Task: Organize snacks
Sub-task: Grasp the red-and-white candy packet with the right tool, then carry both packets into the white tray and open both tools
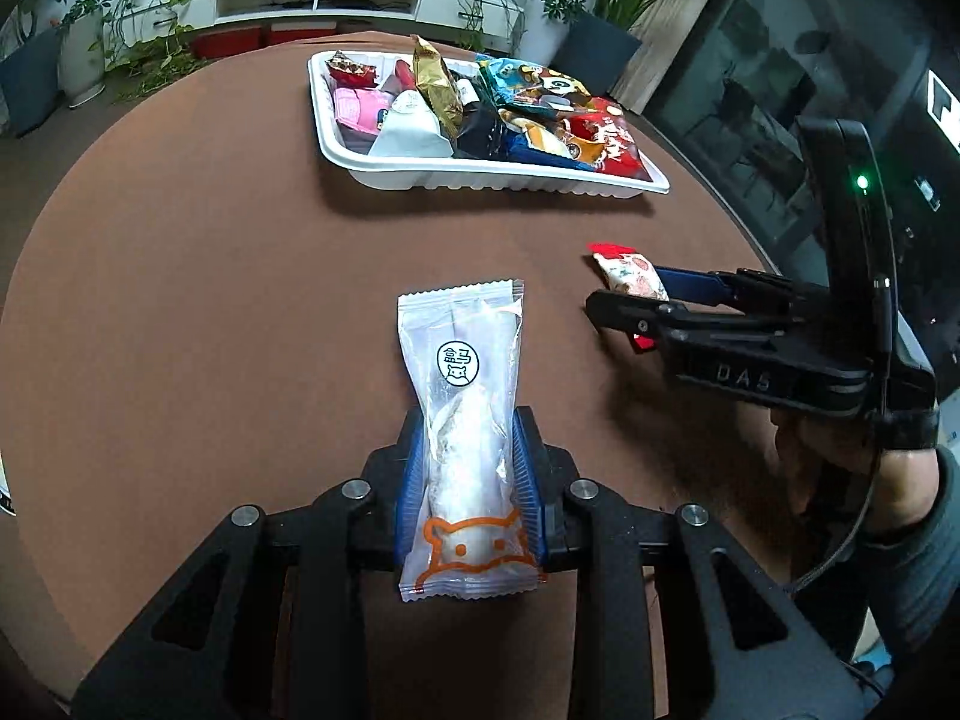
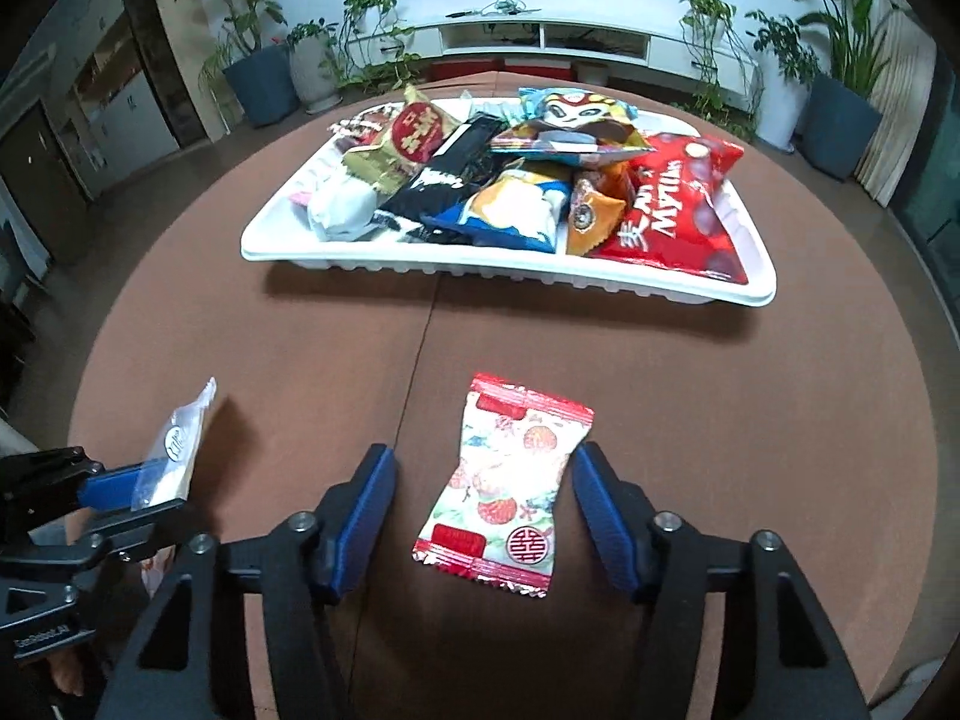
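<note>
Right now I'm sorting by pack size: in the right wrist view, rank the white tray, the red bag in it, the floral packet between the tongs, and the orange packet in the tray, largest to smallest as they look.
1. White tray
2. Red bag and floral packet: alike; the packet is nearer, so unsure
3. Orange packet

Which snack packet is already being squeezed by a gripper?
The clear packet with the orange cat face, pinched by the left gripper; the red floral packet lies loose.
</note>
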`<state>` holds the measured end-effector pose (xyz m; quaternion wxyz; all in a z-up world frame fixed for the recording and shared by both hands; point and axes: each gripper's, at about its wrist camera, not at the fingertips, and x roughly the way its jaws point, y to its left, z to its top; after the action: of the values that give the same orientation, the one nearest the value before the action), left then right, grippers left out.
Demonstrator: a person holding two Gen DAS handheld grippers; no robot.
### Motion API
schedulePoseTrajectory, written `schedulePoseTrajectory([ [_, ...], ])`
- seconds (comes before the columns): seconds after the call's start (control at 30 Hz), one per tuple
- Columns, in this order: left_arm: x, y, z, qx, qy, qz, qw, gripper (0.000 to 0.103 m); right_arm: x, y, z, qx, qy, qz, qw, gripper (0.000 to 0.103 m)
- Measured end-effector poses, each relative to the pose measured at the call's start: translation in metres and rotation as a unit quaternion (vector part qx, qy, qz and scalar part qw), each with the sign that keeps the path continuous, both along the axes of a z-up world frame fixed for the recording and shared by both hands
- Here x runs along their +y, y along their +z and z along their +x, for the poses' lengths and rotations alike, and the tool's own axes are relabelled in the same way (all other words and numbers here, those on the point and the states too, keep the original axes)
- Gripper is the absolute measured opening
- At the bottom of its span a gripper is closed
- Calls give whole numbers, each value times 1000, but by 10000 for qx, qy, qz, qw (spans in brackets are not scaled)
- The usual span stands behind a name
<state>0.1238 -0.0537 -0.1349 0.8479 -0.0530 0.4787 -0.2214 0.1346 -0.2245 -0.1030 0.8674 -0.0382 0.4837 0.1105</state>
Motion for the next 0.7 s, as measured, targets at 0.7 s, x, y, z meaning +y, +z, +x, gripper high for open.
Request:
schedulePoseTrajectory([
  [0.7,-2,8,-1,-119,42,-174,9998,26,-43,11,-26,11,-227,456,9987,32],
])
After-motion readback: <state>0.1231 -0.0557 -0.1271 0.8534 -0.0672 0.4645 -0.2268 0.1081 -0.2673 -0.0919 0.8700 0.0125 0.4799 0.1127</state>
